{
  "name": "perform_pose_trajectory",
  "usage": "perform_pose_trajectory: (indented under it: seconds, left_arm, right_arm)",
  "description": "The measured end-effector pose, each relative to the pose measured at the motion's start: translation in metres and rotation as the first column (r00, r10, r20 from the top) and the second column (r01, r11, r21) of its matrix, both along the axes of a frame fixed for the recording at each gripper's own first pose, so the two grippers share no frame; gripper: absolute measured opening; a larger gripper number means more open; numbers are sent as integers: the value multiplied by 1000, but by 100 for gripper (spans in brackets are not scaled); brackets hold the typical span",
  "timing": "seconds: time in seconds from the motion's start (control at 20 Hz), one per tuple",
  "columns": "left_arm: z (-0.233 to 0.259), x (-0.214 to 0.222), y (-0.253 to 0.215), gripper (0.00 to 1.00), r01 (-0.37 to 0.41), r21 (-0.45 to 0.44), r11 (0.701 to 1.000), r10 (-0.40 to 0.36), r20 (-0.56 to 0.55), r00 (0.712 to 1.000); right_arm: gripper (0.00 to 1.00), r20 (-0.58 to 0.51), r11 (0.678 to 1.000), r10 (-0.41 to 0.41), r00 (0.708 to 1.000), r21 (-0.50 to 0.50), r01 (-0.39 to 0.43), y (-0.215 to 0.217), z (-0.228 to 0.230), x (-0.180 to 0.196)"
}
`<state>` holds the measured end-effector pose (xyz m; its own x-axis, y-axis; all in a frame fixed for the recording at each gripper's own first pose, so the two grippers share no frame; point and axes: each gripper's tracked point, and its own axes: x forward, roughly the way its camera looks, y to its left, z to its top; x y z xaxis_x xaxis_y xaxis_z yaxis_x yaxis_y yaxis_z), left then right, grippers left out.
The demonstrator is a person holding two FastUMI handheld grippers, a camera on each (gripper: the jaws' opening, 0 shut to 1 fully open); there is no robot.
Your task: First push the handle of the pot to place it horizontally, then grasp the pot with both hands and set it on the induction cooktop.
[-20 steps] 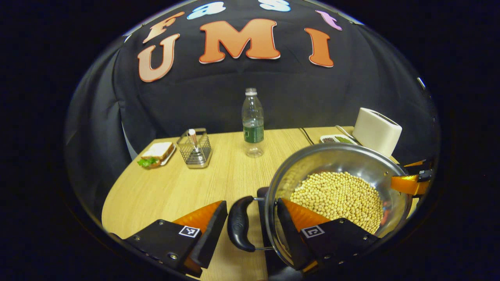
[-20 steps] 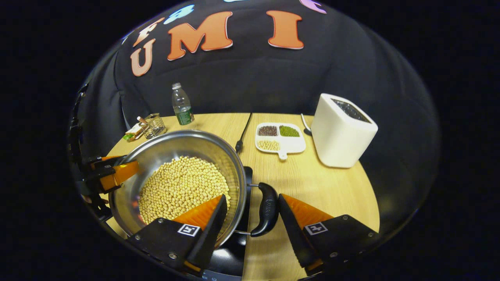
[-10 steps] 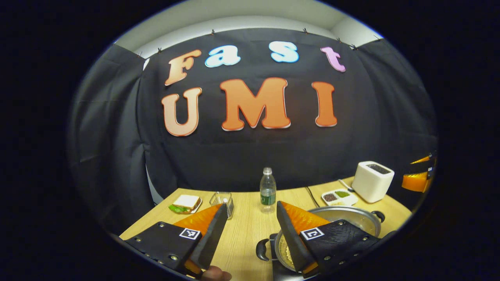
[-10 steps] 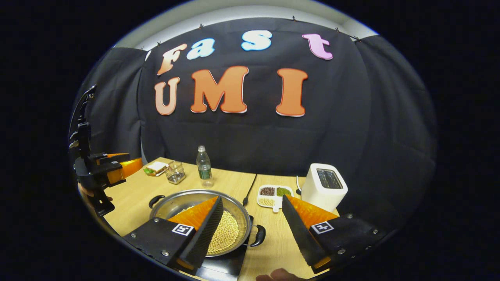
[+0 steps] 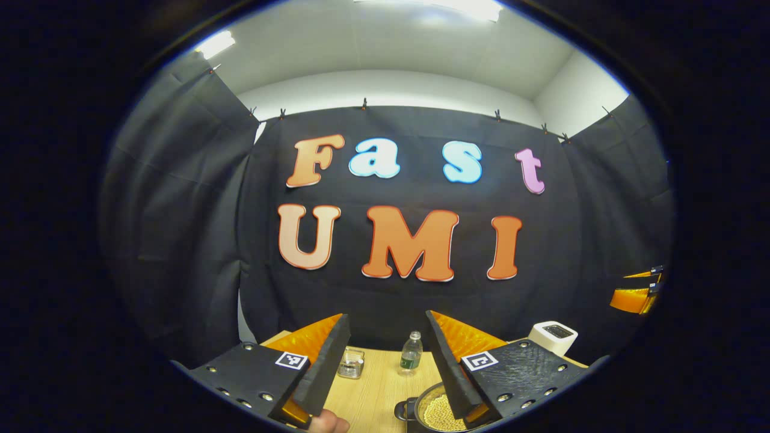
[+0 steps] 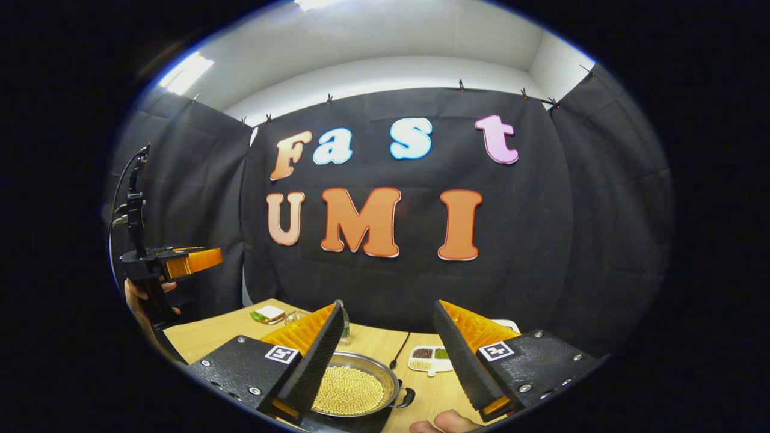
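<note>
While the left gripper [image 5: 385, 361] hangs high above the table [image 5: 373, 391] in the left gripper view, its jaws are spread apart with nothing between them. Landmark: the pot [image 5: 439, 412], full of pale beans, low in the view just right of the gap between the jaws. One black side handle [image 5: 402, 411] sticks out on the pot's left. A water bottle [image 5: 411, 352] stands behind the pot, a small wire basket [image 5: 351, 362] behind and left of it, and a white toaster [image 5: 552, 337] well off to its right. The other gripper [image 5: 634, 294] shows far right, well above the pot.

In the right gripper view, the right gripper [image 6: 388, 355] is likewise raised, jaws released and empty. The pot [image 6: 352, 391] sits below between them on a dark slab, which I take for the induction cooktop [image 6: 361, 422]. Its right handle [image 6: 408, 397] lies level. A divided dish [image 6: 430, 358] is just right of the pot, a sandwich plate [image 6: 269, 314] far behind-left. The left gripper [image 6: 180, 263] is held by a hand [image 6: 141, 294] well up and left of the pot.

Judgement: the pot looks placed and both grippers are clear of it, so the task seems done or at retreat. Next, if anything, just check the pot sits centred on the cooktop; no grasp needed.
</note>
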<state>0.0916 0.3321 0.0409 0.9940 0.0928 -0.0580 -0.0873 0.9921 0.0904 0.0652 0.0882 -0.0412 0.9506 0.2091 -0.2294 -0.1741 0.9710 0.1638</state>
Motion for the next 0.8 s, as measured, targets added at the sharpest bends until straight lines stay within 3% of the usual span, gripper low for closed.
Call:
perform_pose_trajectory:
  seconds: [0.2,0.35,0.4,0.45,0.6,0.65,0.8]
  left_arm:
    - [55,-23,8,77,-10,22,1000,8,97,995]
    - [83,-33,12,77,-20,35,999,14,149,989]
    - [89,-38,14,77,-26,43,999,18,162,987]
    - [93,-41,17,77,-34,50,998,25,175,984]
    - [109,-56,31,76,-81,65,995,65,225,972]
    - [115,-59,39,77,-97,65,993,78,244,967]
    - [133,-69,53,76,-125,51,991,106,284,953]
  right_arm:
    - [93,112,999,32,993,24,-35,8,44,-4]
    - [98,173,999,34,984,-16,-32,9,67,-7]
    - [93,191,999,30,981,-26,-25,9,73,-6]
    - [98,204,999,29,979,-35,-23,11,80,-6]
    - [89,228,999,29,973,-42,-20,14,88,-5]
    - [97,232,999,35,972,-40,-26,16,90,-6]
    - [95,242,999,26,970,-43,-16,15,91,-3]
